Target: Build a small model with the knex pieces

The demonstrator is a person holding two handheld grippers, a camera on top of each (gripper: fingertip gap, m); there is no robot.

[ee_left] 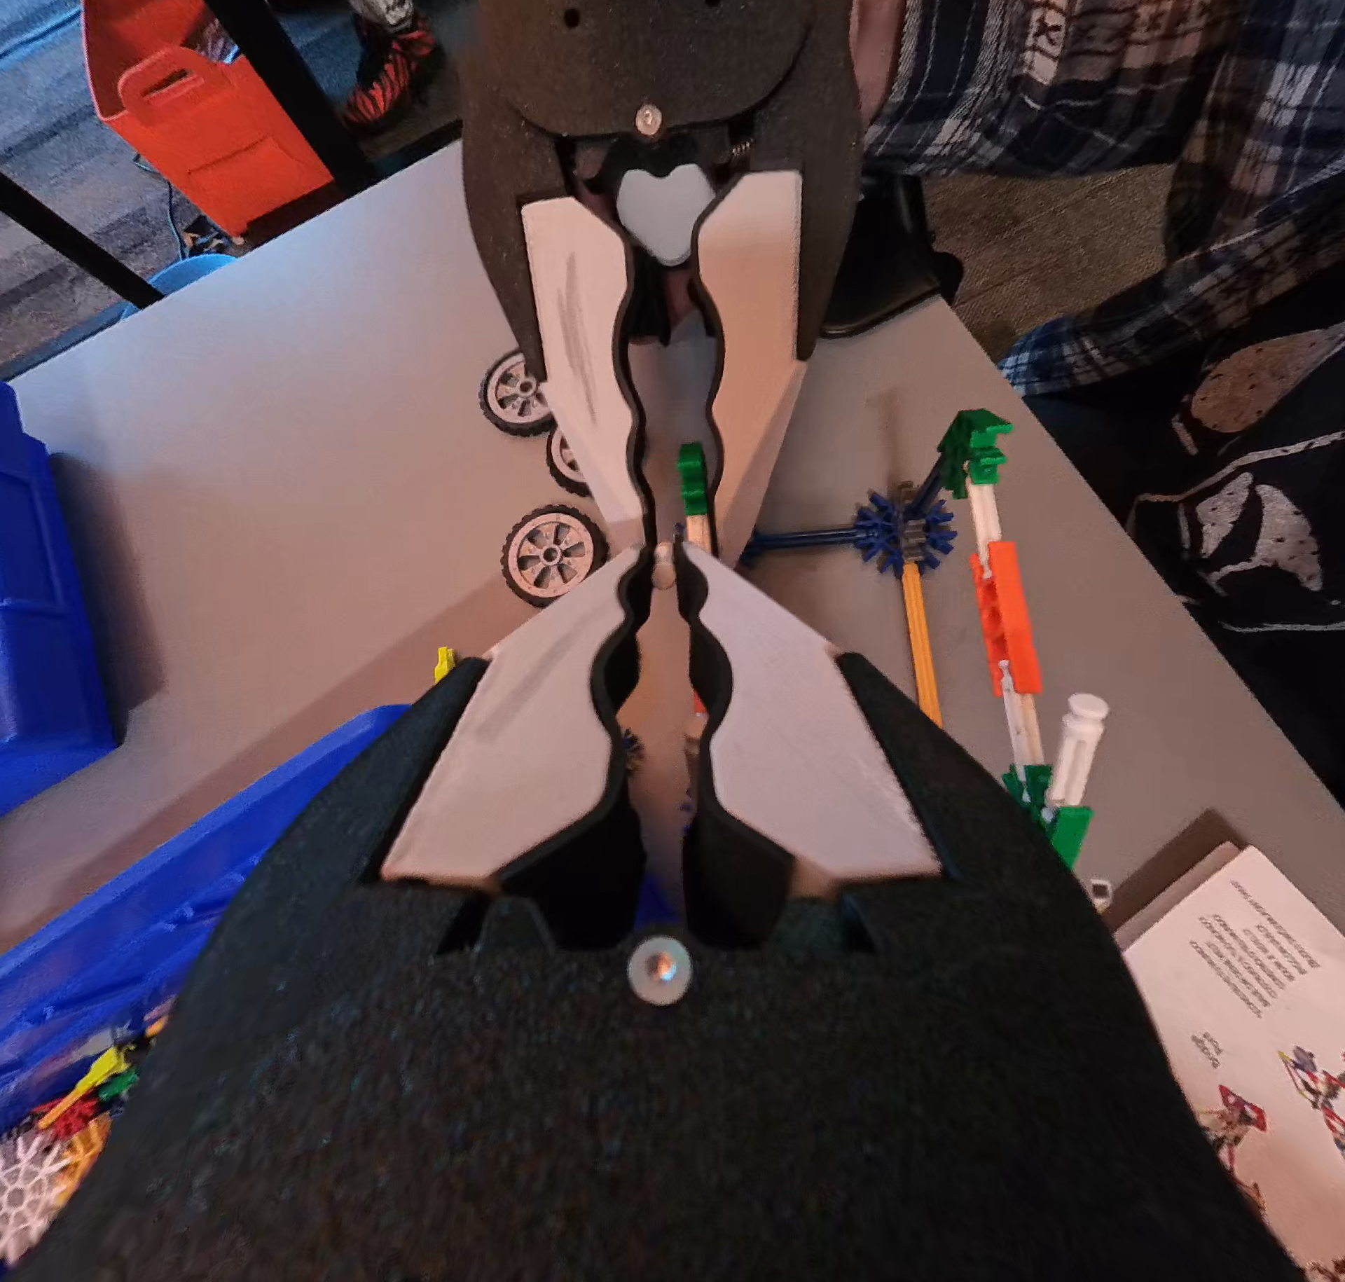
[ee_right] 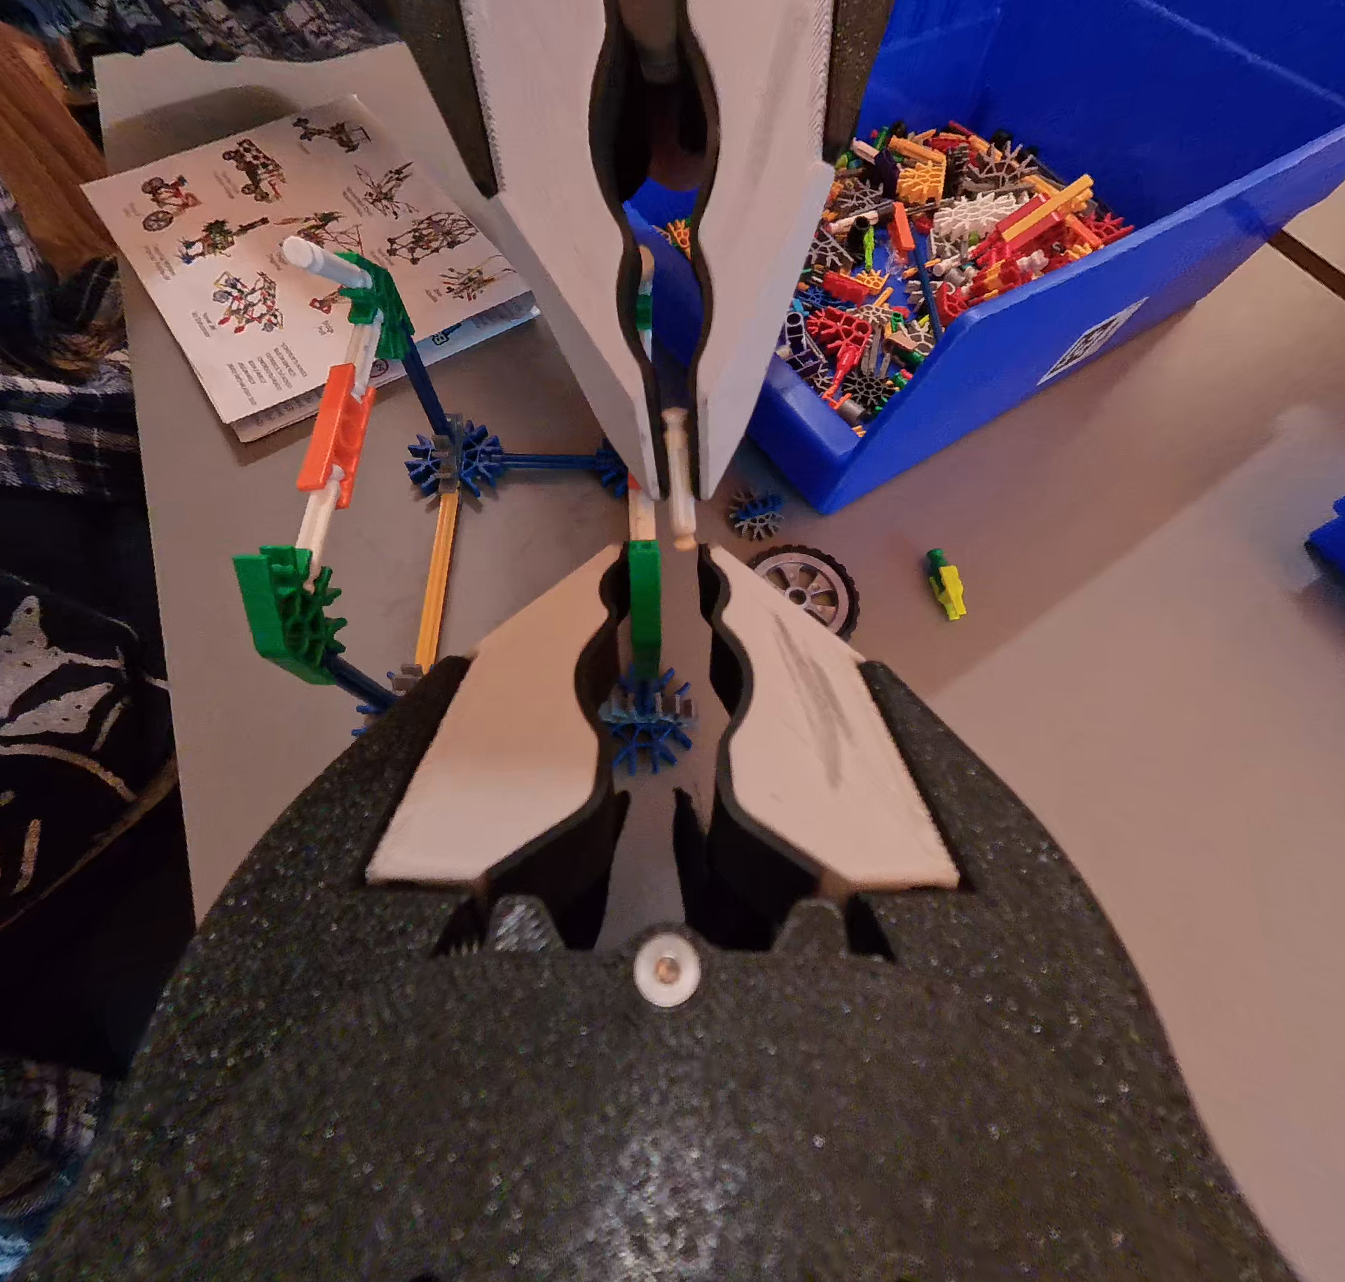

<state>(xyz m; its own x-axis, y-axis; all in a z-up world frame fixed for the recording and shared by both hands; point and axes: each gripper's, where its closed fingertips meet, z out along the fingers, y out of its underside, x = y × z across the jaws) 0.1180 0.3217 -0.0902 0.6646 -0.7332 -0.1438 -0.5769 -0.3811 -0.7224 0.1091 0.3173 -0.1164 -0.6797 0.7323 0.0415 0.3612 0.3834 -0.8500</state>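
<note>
My left gripper (ee_left: 662, 559) is shut on a short white rod (ee_left: 664, 570) and holds it just above the table. The right wrist view shows that rod (ee_right: 678, 468) pinched between the left gripper's tips (ee_right: 678, 494). My right gripper (ee_right: 667, 555) faces it tip to tip, jaws narrowly apart. It straddles a green connector (ee_right: 644, 614) that lies against one finger, with a gap on the other side. The connector joins a blue snowflake piece (ee_right: 648, 727) of a flat rod-and-connector frame (ee_right: 455, 457) on the grey table (ee_right: 1092, 810).
A blue bin (ee_right: 1019, 374) of several mixed toy parts stands beside the grippers. A picture booklet (ee_right: 291, 250) lies past the frame. Loose wheels (ee_left: 553, 555), a small snowflake piece (ee_right: 757, 515) and a yellow-green piece (ee_right: 946, 585) lie nearby. A person in plaid (ee_left: 1092, 46) is at the table edge. Left and right tips are no more than a few centimetres apart.
</note>
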